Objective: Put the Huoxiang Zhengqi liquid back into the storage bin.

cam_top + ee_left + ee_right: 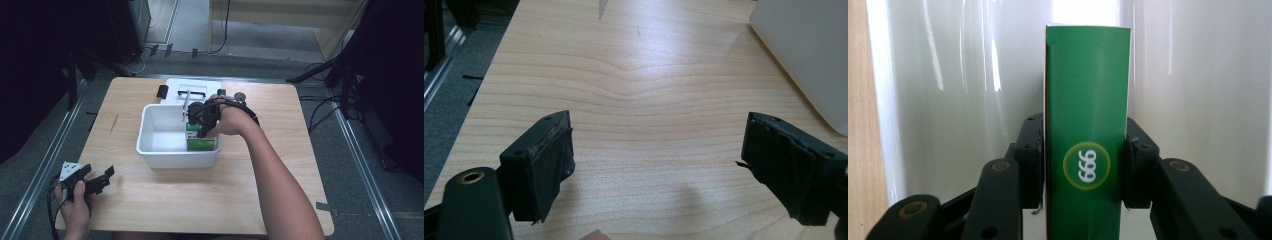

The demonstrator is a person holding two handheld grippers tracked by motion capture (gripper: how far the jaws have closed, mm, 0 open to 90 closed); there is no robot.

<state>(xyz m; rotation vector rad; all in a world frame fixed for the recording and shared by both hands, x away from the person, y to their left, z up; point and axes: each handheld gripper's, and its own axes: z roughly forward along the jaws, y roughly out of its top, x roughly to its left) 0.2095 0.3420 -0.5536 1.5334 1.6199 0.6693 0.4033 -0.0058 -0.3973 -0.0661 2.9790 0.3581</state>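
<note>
Step in hand: by my reading, the green box (201, 141) is being set down into — or lifted out of — the white tub (150, 150); the pictures do not say which way.

Left gripper: left gripper (95, 181) sits idle near the table's (150, 205) near-left corner, well apart from the tub. In the left gripper view its jaws stand spread wide with bare wood between them and nothing held (656, 160).

Tub: white tub stands around the middle of the table, its lid (192, 90) lying flat just behind it. A corner of the tub's outer wall (809, 55) shows at the right edge of the left gripper view.

Box: green box is inside the tub, against its right-hand end, upright on a narrow edge. Whether it already touches the floor I cannot tell.

Right gripper: right gripper (202, 131) reaches down into the tub from above. In the right gripper view the jaws are pinched on the box's two broad faces (1087, 172), the round printed logo midway between the pads — a centred, square grip, with the white tub wall (1198, 75) beyond.

Doing it well: keep the box vertical and clear of the tub's right wall. If placing, I would loosen the jaws only once the base sits flat; if lifting, draw straight up so no corner catches the rim.
</note>
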